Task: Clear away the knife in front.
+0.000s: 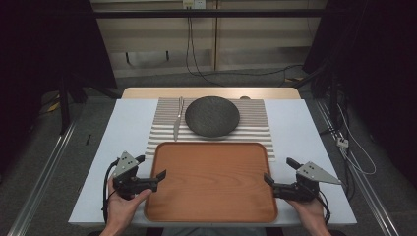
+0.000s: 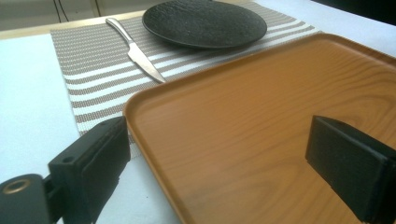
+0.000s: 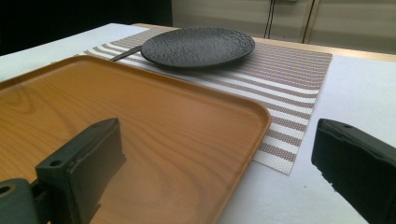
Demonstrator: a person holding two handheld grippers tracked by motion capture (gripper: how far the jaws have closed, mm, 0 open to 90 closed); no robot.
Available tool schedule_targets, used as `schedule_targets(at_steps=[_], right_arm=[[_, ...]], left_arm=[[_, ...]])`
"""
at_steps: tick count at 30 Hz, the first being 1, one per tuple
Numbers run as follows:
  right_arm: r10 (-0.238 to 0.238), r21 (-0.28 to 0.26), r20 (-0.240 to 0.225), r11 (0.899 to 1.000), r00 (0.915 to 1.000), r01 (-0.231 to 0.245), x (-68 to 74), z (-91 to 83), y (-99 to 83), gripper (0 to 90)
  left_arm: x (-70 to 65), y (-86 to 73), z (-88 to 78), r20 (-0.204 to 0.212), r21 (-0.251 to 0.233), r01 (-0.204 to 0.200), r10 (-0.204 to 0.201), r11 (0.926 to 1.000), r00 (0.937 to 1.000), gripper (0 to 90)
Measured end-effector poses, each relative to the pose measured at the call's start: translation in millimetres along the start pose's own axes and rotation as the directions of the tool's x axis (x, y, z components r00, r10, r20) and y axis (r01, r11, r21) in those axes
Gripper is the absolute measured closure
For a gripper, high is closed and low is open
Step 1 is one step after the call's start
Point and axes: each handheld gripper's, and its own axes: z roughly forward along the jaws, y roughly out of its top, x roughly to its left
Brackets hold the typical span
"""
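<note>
Knife (image 2: 135,51) blade plain in left gripper view

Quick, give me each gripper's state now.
Left gripper: open, holding nothing, jaws astride the tray edge.
Right gripper: open, holding nothing.

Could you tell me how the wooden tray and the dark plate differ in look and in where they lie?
The tray is rectangular with rounded corners, of orange-brown wood grain; the plate is round, near-black and rough-textured. The tray is the larger and lies nearest the person, between the left gripper and the right gripper, both open; the plate lies farther back on the striped mat, beside the knife. Both lie flat and hold nothing.
</note>
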Motion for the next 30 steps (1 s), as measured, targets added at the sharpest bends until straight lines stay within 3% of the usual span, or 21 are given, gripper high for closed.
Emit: schedule_targets(at_steps=[5,10,12,14,18,22,30], right_arm=[[0.007,0.008,0.002,1.0,1.0,-0.007,-0.8,2.2,0.3,1.8],[0.011,0.013,-0.002,1.0,0.9999,-0.011,-1.1,5.4,0.8,1.8],[0.011,0.017,-0.005,1.0,0.9999,-0.011,-1.8,7.3,0.9,1.8],[0.014,0.023,-0.011,1.0,0.9998,-0.014,-3.1,10.7,1.0,1.9],[0.028,0.027,-0.018,0.999,0.9994,-0.027,-6.0,14.0,1.1,1.9],[0.029,0.031,-0.023,0.999,0.9993,-0.028,-7.5,16.5,0.9,1.9],[0.031,0.038,-0.028,0.999,0.9991,-0.03,-8.0,15.4,-0.4,1.9]], left_arm=[[1.6,3.2,8.9,-0.002,0.034,-0.009,0.009,0.9994,1.0,5.3],[6.2,8.3,15.9,0.014,0.048,0.009,-0.01,0.9988,0.9999,5.2],[7.7,12.5,16.4,-0.003,0.056,-0.008,0.008,0.9984,1.0,5.0],[9.8,17.1,17.0,0.009,0.061,-0.011,0.011,0.9981,0.9999,4.8],[15.3,28.7,19.1,0.02,0.067,0.005,-0.007,0.9977,0.9998,5.5],[18.8,40.0,27.6,0.014,0.073,-0.004,0.003,0.9973,0.9999,5.5],[24.8,57.8,47.1,0.023,0.091,0.014,-0.016,0.9957,0.9996,5.4]])
